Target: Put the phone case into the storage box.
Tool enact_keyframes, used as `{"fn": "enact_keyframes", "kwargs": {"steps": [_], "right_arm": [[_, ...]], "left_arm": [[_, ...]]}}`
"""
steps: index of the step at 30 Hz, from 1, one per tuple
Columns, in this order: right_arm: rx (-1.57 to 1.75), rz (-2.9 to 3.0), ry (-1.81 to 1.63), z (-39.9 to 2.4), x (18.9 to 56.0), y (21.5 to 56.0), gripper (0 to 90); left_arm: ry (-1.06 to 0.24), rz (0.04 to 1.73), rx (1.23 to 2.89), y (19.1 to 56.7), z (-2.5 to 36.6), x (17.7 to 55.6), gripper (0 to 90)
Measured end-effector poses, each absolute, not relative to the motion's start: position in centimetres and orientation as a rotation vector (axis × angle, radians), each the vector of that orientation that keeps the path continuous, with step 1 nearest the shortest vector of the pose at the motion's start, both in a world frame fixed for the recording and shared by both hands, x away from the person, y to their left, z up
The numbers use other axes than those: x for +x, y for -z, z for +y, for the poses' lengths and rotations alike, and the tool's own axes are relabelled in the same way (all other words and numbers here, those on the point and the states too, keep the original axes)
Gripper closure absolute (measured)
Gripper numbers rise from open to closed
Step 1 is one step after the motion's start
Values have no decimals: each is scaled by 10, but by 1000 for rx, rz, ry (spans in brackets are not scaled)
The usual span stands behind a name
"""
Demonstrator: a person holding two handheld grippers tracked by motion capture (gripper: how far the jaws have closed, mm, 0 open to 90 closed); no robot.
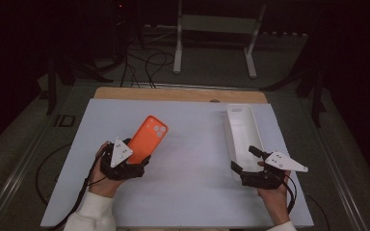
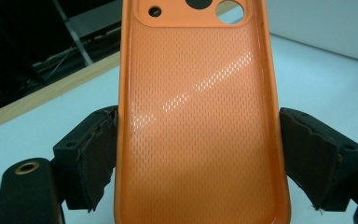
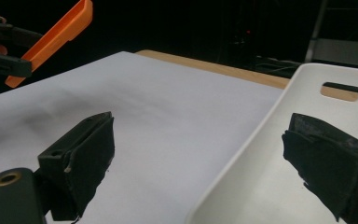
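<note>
A person sits at a desk (image 1: 188, 192) covered with a pale white sheet, holding a two-jaw tool in each hand; both forearms come in from the bottom of the high view.

The left tool (image 1: 137, 156) grips an orange phone case (image 1: 147, 137) by its long side edges. In the left gripper view the case (image 2: 200, 126) stands between the two black padded jaws, each pad pressed against one rim, so the jaws are spread wide but closed on the case. Its hollow inner face, with a fine dotted texture, looks toward that camera, and the camera cut-outs sit at the far end. From above, the case slants up and to the right, away from the person. In the right gripper view it appears raised off the desk (tilted, with its far end higher).

The right tool (image 1: 244, 161) is open and holds nothing. Its jaws straddle the near left wall of a long white tray (image 1: 241, 130) that lies on the right side of the desk, running away from the person. In the right gripper view one jaw is over the white sheet and the other is inside the tray (image 3: 261, 154), whose far end wall has a slot-shaped handle hole. I cannot tell whether either pad touches the wall.
</note>
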State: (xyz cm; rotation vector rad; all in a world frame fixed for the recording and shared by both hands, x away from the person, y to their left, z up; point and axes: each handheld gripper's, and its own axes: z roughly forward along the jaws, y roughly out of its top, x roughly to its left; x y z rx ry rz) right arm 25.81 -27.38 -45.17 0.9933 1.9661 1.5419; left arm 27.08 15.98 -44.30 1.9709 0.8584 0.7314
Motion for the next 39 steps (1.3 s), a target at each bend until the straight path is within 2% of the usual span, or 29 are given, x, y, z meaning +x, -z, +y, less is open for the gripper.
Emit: {"fn": "enact_keyframes", "kwargs": {"steps": [21, 39], "right_arm": [[933, 2050, -1603, -256, 269, 441, 85], [908, 2127, -1636, -233, 282, 438, 85]], "left_arm": [[-770, 734, 2003, 438, 128, 259, 167], [-784, 694, 2004, 438, 112, 258, 167]]}}
